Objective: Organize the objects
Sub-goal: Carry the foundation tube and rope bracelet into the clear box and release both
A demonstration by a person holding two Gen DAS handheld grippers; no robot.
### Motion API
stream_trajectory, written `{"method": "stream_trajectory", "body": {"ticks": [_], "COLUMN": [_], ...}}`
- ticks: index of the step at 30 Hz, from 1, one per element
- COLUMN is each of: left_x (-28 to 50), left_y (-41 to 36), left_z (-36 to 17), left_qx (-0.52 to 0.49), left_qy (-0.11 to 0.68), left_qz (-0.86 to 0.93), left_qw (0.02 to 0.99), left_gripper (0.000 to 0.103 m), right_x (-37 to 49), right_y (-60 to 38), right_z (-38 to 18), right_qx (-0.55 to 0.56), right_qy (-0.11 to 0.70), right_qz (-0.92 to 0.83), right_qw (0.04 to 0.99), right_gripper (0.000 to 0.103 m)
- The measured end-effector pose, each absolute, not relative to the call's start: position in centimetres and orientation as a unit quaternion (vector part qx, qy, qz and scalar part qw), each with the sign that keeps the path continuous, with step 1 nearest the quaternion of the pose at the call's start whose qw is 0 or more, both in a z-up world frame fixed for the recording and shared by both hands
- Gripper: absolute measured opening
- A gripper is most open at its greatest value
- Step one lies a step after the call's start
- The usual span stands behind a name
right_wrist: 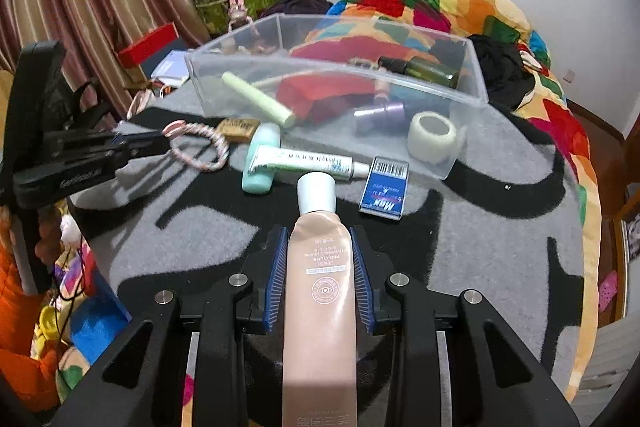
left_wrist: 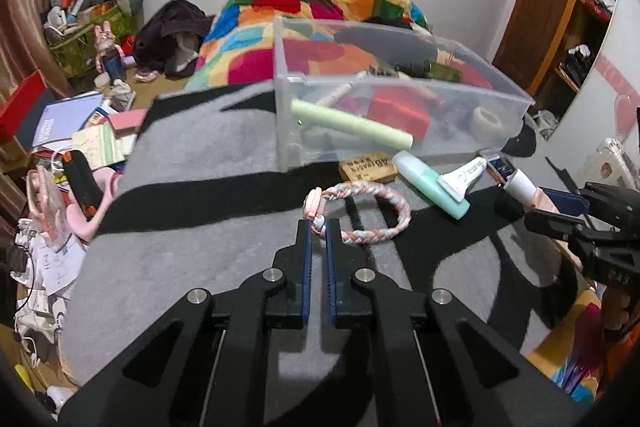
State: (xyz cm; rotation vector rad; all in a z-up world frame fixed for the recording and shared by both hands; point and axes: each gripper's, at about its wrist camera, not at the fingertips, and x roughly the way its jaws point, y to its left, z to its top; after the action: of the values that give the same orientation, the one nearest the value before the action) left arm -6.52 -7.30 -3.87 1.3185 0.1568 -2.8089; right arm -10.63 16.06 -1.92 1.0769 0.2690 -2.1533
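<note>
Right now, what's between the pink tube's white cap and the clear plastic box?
In the right wrist view, the white toothpaste tube lies crosswise between the peach-pink cream tube and the clear plastic bin, resting on a mint-green bottle.

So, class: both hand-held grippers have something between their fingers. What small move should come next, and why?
Probably lift the left hand-held gripper, shut on the pink-and-white braided rope bracelet, toward the clear plastic storage bin. The right hand-held gripper holds the beige cosmetic tube; both items are still outside it.

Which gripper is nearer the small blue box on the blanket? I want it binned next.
Right. The right gripper, shut on the pink tube, sits just short of the blue box; the left gripper is across at the braided bracelet.
</note>
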Motion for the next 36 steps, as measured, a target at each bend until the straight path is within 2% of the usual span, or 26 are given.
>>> {"method": "stream_trajectory", "body": {"ticks": [8, 21, 36], "left_x": [-5.4, -7.7, -13.9], "left_y": [-6.7, -6.0, -6.7], "left_z": [0.0, 4.1, 4.0], "left_qx": [0.376, 0.322, 0.327], "left_qy": [0.053, 0.064, 0.108], "left_qz": [-0.925, -0.945, -0.939], "left_qw": [0.003, -0.016, -0.011], "left_gripper": [0.005, 0.005, 0.005], "right_x": [-10.9, -13.8, -19.7], "right_y": [16.0, 15.6, 11.7], "right_z": [0.3, 3.7, 4.1], "right_qx": [0.392, 0.361, 0.385], "right_qy": [0.089, 0.053, 0.066], "right_qz": [-0.844, -0.866, -0.862], "right_qw": [0.354, 0.342, 0.323], "right_gripper": [0.028, 0.028, 0.028]}}
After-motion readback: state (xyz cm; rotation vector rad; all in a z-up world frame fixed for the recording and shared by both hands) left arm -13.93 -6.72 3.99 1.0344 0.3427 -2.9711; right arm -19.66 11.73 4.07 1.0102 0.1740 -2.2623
